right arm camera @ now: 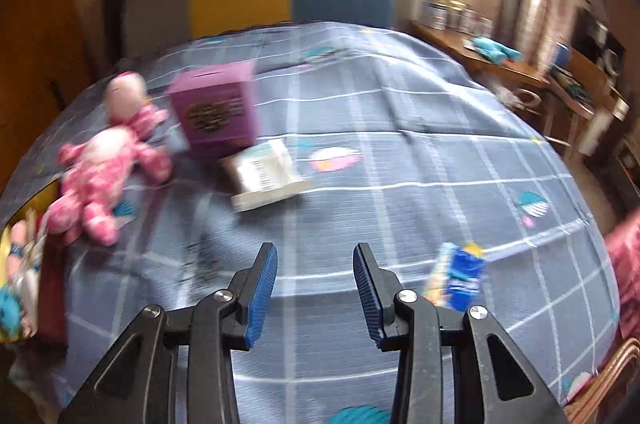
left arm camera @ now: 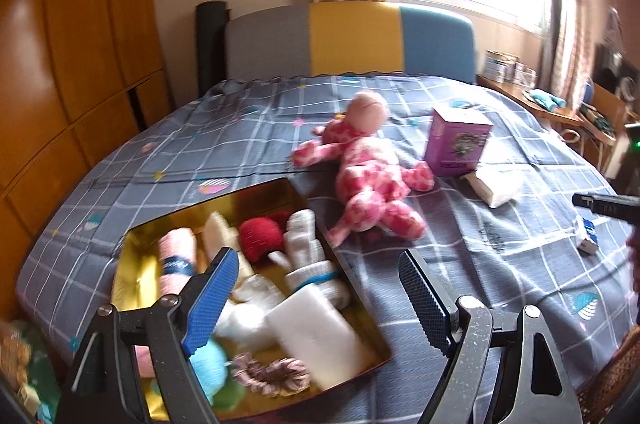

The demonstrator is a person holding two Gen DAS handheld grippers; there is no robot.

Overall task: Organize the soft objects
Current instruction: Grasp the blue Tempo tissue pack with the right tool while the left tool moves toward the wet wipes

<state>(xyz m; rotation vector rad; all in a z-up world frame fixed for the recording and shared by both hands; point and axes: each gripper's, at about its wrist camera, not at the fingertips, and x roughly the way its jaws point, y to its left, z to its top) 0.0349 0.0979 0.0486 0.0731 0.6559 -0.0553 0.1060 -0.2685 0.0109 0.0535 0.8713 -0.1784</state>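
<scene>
Gold tray [left arm camera: 288,186]: lower left of the left wrist view, resting on the checked bedspread [left arm camera: 248,128]; it shows again cut off at the far left edge of the right wrist view.
Tray contents: a pink roll with a dark band [left arm camera: 176,264], a red ball of yarn [left arm camera: 260,238], white knitted gloves [left arm camera: 308,248], a white foam block [left arm camera: 316,334], a light blue ball [left arm camera: 210,364] and a ruffled scrunchie [left arm camera: 272,376], all packed close together.
Left gripper [left arm camera: 316,292]: bottom centre of its own view, fingers spread wide with nothing between them; one blue pad [left arm camera: 212,300] hangs over the tray, the other over the bedspread just right of the tray rim.
Pink plush toy [left arm camera: 368,172]: centre of the left wrist view, lying flat on the bedspread just beyond the tray's far right corner; in the right wrist view it sits at mid left.
Purple box [left arm camera: 458,142]: upright, just right of the plush toy.
White packet [left arm camera: 496,186]: lying close beside the purple box, toward the camera.
Right gripper [right arm camera: 316,288]: bottom centre of its view, fingers parted and gripping nothing, above bare bedspread.
Blue packet [right arm camera: 460,276]: lower right of the blurred right wrist view, just right of the gripper.
</scene>
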